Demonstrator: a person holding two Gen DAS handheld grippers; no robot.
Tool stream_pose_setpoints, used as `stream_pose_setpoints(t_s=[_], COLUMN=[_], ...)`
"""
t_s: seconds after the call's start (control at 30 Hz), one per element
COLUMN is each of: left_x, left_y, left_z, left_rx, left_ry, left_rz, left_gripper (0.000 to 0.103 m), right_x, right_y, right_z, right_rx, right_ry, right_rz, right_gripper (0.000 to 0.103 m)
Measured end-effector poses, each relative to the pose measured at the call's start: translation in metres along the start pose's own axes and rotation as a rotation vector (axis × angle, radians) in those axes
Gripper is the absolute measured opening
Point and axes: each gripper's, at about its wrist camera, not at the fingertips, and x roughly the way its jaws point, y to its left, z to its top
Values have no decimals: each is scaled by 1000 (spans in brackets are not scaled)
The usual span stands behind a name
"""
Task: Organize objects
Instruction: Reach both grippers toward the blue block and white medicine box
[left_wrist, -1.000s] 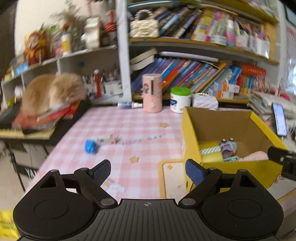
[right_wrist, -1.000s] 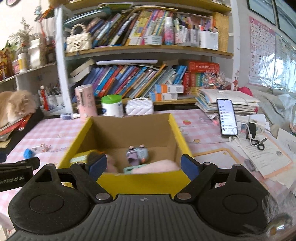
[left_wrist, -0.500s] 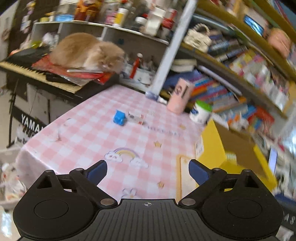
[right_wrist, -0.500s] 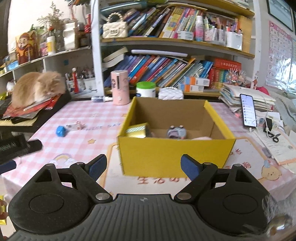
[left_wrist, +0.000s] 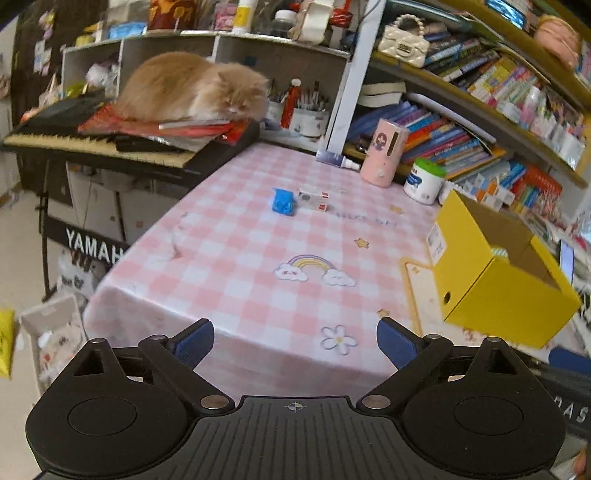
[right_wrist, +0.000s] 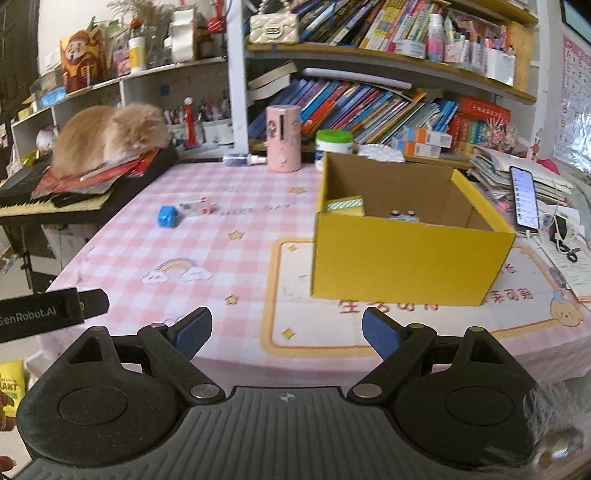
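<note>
A yellow cardboard box (right_wrist: 406, 254) stands on the pink checked table (right_wrist: 221, 258); it also shows in the left wrist view (left_wrist: 495, 295). Inside lie a yellow taped block (right_wrist: 347, 205) and a small purple toy (right_wrist: 403, 216). A blue toy (left_wrist: 283, 201) and a small white box (left_wrist: 313, 195) lie on the far part of the table; both show in the right wrist view, the blue toy (right_wrist: 168, 216) left of the white box (right_wrist: 194, 206). My left gripper (left_wrist: 295, 341) and right gripper (right_wrist: 286, 332) are open, empty, off the table's near edge.
An orange cat (left_wrist: 192, 88) lies on papers on a keyboard (left_wrist: 92, 144) left of the table. A pink cylinder (right_wrist: 282, 138), a white jar (right_wrist: 332, 146) and bookshelves (right_wrist: 369, 103) line the back. A phone (right_wrist: 524, 197) and papers lie at the right.
Both grippers have pulled back from the box to beyond the table's near edge. The left view has swung left, then levelled. Both stay open.
</note>
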Motion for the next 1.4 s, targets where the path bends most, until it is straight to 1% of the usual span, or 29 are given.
stream_pose_setpoints(t_s=[0.07, 0.17, 0.23, 0.4, 0.7, 0.83, 1.0, 1.17, 1.23, 1.27, 1.4], left_x=[-4, -9, -10, -11, -3, 7, 27, 50, 61, 65, 86], left_y=[5, 17, 25, 34, 43, 44, 42, 37, 36, 35, 31], left_z=[-2, -3, 0, 0, 4, 8, 22, 36, 42, 44, 57], left_rx=[27, 15, 9, 71, 94, 115, 123, 134, 131, 130, 129], left_ry=[-3, -6, 13, 58, 79, 88, 99, 106, 116, 117, 125], left_rz=[11, 11, 17, 59, 80, 90, 88, 94, 92, 95, 114], left_gripper=[97, 97, 97, 97, 97, 97, 97, 97, 97, 97, 97], right_x=[0, 1, 3, 9, 20, 33, 54, 80, 97, 97, 124], right_y=[8, 19, 27, 46, 67, 69, 71, 68, 68, 68, 67], right_z=[-3, -4, -4, -3, 5, 8, 14, 29, 39, 39, 53], right_rx=[-3, -6, -9, -27, -74, -70, -68, -52, -60, -60, -65], right_ry=[7, 17, 23, 40, 45, 60, 77, 94, 108, 108, 122], right_rz=[6, 18, 29, 59, 101, 109, 116, 117, 126, 126, 136], right_gripper=[89, 89, 89, 89, 89, 89, 89, 89, 89, 89, 89])
